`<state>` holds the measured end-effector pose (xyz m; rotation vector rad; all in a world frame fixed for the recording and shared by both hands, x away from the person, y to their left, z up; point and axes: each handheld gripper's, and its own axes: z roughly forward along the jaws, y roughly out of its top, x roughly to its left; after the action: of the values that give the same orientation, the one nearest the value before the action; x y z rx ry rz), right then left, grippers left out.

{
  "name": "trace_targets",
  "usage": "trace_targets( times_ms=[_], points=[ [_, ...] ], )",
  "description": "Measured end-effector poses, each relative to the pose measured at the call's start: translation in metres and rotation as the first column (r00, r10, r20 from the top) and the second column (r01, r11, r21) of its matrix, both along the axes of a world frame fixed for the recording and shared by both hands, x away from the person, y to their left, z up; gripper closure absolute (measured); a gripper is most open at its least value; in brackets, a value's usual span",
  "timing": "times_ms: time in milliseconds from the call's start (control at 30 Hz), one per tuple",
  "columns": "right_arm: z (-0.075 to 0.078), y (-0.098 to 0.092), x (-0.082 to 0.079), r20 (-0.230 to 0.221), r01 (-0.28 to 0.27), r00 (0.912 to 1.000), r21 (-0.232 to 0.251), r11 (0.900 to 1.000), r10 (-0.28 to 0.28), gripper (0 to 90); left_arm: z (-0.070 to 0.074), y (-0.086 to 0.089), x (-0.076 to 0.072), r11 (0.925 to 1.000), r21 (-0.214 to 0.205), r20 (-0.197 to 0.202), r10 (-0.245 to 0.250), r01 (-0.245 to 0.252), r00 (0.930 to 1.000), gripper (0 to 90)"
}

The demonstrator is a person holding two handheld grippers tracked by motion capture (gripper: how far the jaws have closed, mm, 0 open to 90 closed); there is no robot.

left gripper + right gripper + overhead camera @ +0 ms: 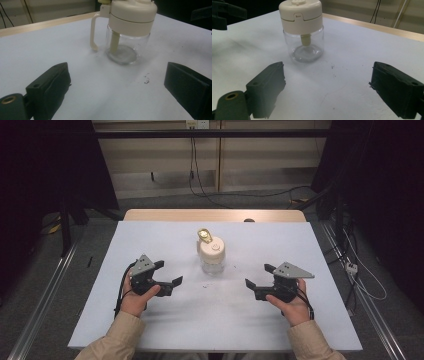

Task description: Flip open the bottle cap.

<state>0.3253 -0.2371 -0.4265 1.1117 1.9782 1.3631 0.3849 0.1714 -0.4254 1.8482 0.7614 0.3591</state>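
A small clear glass jar (212, 255) with a cream plastic lid and handle stands upright near the middle of the white table top (165, 320). In the left gripper view the jar (127, 32) is ahead and a little right, its handle turned left. From the right gripper view the jar (302, 32) stands ahead and left. My left gripper (168, 273) rests left of the jar, open and empty. At the jar's right my right gripper (259, 275) is also open, nothing between its jaws. Both point inward at the jar without touching it.
Small dark specks (146, 79) lie on the table in front of the jar. A wooden strip (215, 215) edges the table's far side. Cables (360, 270) run along the floor at the right and behind the table.
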Motion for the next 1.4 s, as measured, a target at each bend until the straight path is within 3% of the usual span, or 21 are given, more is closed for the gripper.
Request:
trace_targets(
  times_ms=[200, 400, 733, 1200, 1400],
  points=[
    [-0.004, -0.007, -0.006, -0.007, 0.009, 0.9999, -0.006, 0.9999, -0.009, 11.0, -0.002, 0.007, -0.004, 0.9994, 0.033, 0.008, 0.000, 0.000, 1.0000, 5.9],
    [-0.008, -0.011, -0.011, -0.014, 0.013, 0.9998, -0.009, 0.9999, -0.013, 11.0, -0.001, 0.014, -0.007, 0.9999, 0.016, 0.007, 0.004, -0.004, 1.0000, 5.9],
    [-0.013, -0.020, -0.020, -0.014, 0.022, 0.9997, -0.009, 0.9997, -0.022, 10.7, -0.004, 0.019, -0.012, 0.9995, 0.031, 0.002, 0.003, -0.003, 1.0000, 6.0],
    [-0.022, -0.032, -0.031, -0.029, 0.038, 0.9988, -0.028, 0.9989, -0.039, 10.3, -0.007, 0.033, -0.016, 0.9997, 0.011, -0.005, 0.023, -0.023, 0.9997, 6.2],
    [-0.023, -0.037, -0.035, -0.032, 0.049, 0.9983, -0.029, 0.9984, -0.050, 10.4, -0.008, 0.040, -0.018, 0.9990, 0.030, 0.001, 0.032, -0.032, 0.9995, 6.2]
  ],
)
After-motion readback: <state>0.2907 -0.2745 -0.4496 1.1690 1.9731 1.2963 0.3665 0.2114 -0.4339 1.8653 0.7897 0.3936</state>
